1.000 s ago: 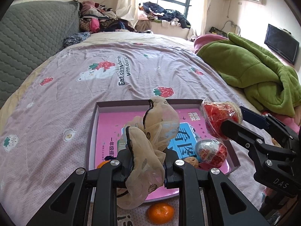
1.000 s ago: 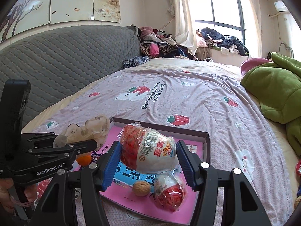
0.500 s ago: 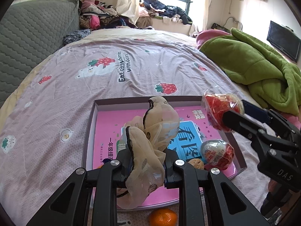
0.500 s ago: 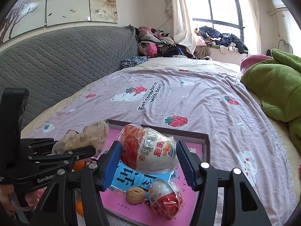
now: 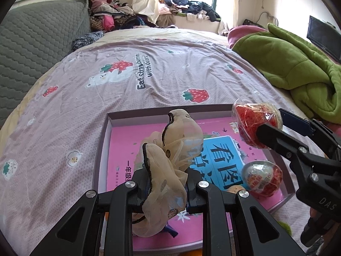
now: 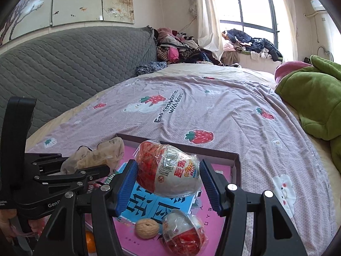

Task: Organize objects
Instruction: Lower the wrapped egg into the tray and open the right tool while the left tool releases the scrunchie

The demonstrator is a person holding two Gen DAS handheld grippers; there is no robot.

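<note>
My left gripper [image 5: 166,183] is shut on a beige sheer scrunchie [image 5: 170,160] and holds it above the pink shallow box [image 5: 119,149] on the bed. My right gripper [image 6: 168,178] is shut on a large red-and-white wrapped toy egg [image 6: 168,169], held over the box's right part [image 6: 234,164]; this egg also shows in the left wrist view [image 5: 253,123]. A second wrapped egg [image 6: 185,234] and a walnut [image 6: 147,228] lie in the box. The scrunchie also shows in the right wrist view [image 6: 100,155].
An orange mandarin [image 6: 90,242] lies just off the box's near edge. A green blanket [image 5: 298,72] is heaped at the right of the bed. A grey quilted headboard [image 6: 64,68] stands at the left. Clothes [image 5: 119,19] pile up beyond the bed.
Both grippers have moved forward over the box with their loads held. The box and the loose egg sit lower and nearer in both views.
</note>
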